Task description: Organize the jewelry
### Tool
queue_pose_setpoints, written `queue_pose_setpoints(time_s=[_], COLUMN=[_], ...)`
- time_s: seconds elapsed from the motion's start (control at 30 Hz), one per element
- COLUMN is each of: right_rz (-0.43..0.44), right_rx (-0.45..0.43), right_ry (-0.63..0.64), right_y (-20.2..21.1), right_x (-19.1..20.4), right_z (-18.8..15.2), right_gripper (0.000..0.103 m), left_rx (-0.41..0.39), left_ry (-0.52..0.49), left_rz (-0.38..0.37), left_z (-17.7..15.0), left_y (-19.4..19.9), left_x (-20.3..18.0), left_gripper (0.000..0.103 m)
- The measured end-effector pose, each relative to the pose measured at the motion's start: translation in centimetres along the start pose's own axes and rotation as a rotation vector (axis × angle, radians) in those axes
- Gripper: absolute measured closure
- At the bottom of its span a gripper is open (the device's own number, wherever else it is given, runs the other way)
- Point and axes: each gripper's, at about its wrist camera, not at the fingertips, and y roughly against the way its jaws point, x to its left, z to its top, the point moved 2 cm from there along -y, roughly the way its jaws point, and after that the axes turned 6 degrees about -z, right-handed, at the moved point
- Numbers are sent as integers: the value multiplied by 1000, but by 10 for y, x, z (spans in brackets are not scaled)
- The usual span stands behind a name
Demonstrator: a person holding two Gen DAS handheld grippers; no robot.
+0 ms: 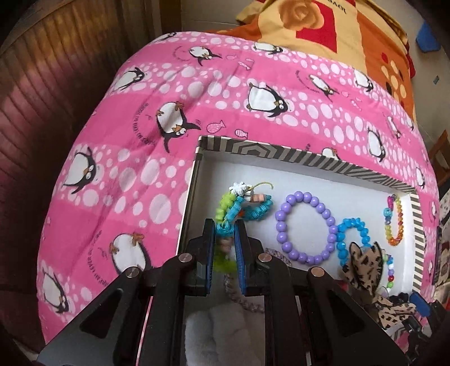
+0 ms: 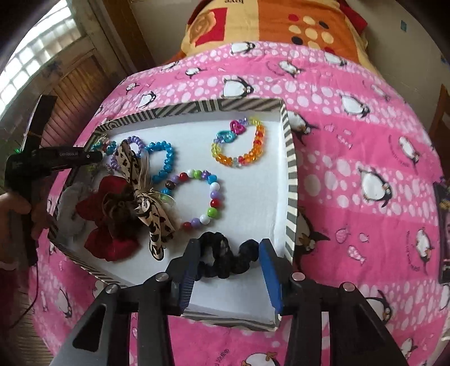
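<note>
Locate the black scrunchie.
Right wrist view: the black scrunchie lies in the striped box, near edge, between the open right gripper fingers.

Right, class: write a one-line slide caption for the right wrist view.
Open right gripper straddles a black scrunchie inside the striped box of beaded bracelets.

Box [image 2: 291,180] rim is striped black and white, interior white; bedspread [image 1: 118,157] is printed pink with white dots and black-and-white penguins, pillow [image 2: 281,25] patterned orange, yellow and red. Bracelets are seen in lilac [image 1: 306,226], blue [image 2: 164,160], orange-to-rainbow [image 2: 239,143] and mixed bead colours [image 2: 201,197]; a turquoise and lime piece [image 1: 239,209] too. Scrunchie [image 2: 225,257] is black, bows are leopard-print [image 2: 146,197] and dark red [image 2: 109,225], tongs pads [image 2: 270,274] blue.
</note>
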Motion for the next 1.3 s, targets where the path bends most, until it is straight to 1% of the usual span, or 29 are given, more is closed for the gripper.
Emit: queue_pose_setpoints(time_s=[0.03, 0.1, 0.17, 0.2, 0.4, 0.53, 0.6, 0.73, 0.83, 0.97, 1.03, 1.07, 1.1, 1.17, 1.3], right_rz=[4, 25, 25, 22, 34, 25, 29, 15, 9, 18, 24, 26, 27, 28, 24], right_rx=[-9, -28, -47, -55, -161, -195, -204, -204, -203, -217, -218, -217, -219, -239, -244], right_ry=[3, -9, -20, -25, -83, -88, -93, -90, -71, -62, -65, -67, -67, -72, -73], right_y=[4, 14, 23, 27, 61, 76, 80, 85, 87, 93, 96, 97, 98, 102, 106], right_x=[1, 1, -1, -1, 0, 10, 15, 28, 39, 48, 51, 51, 51, 52, 51], right_z=[0, 0, -2, -3, -8, -10, -11, -12, -15, -19, -18, -18, -18, -19, -18], right_gripper=[62, 62, 62, 62, 61, 61, 61, 61, 61, 61, 61, 57, 49, 39, 39], left_rx=[-2, -10, -34, -50, -128, -169, -189, -208, -224, -252, -257, -258, -263, -270, -268], left_ry=[0, -3, -7, -10, -81, -104, -111, -95, -80, -99, -105, -106, -109, -118, -125], left_rz=[-2, -11, -18, -13, 32, 44, 51, 34, 30, 49, 47, 45, 44, 47, 53], left_z=[-1, -6, -12, -16, -50, -76, -86, -104, -113, -121, -124, -125, -127, -130, -132], left_y=[3, 12, 25, 33, 78, 105, 115, 133, 143, 157, 162, 164, 166, 168, 169], left_x=[-1, -4, -6, -8, -26, -40, -46, -51, -53, -58, -62, -63, -65, -67, -71], left_gripper=[85, 66, 56, 55, 54, 53, 52, 52, 52, 52, 52, 52, 52, 52, 52])
